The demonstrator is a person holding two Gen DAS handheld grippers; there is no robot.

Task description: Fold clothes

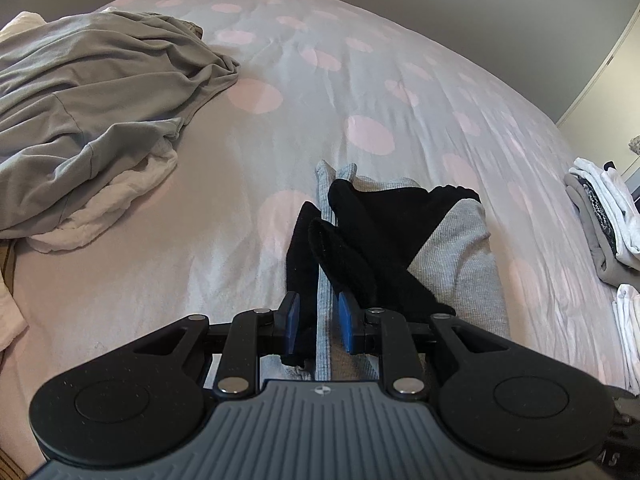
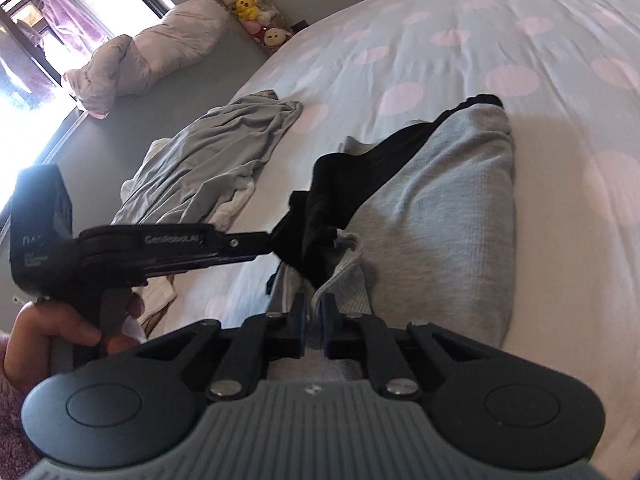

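Observation:
A black garment [image 1: 372, 232] lies crumpled over a light grey ribbed garment [image 1: 460, 248] on the dotted bedsheet [image 1: 360, 80]. My left gripper [image 1: 320, 320] is shut on a bunched edge of the black garment, with a grey hem strip also running between its blue pads. In the right wrist view the left gripper [image 2: 276, 242] comes in from the left, lifting the black garment [image 2: 332, 184] off the grey ribbed garment [image 2: 440, 208]. My right gripper [image 2: 314, 320] is shut on the near hem of the grey garment, its jaws almost touching.
A crumpled grey-green pile [image 1: 100, 92] over white cloth lies at the left of the bed. Folded white and grey clothes [image 1: 604, 216] are stacked at the right edge. A person's hand [image 2: 48, 332] holds the left gripper. A pink duvet [image 2: 152, 56] and plush toys [image 2: 252, 4] sit on the floor.

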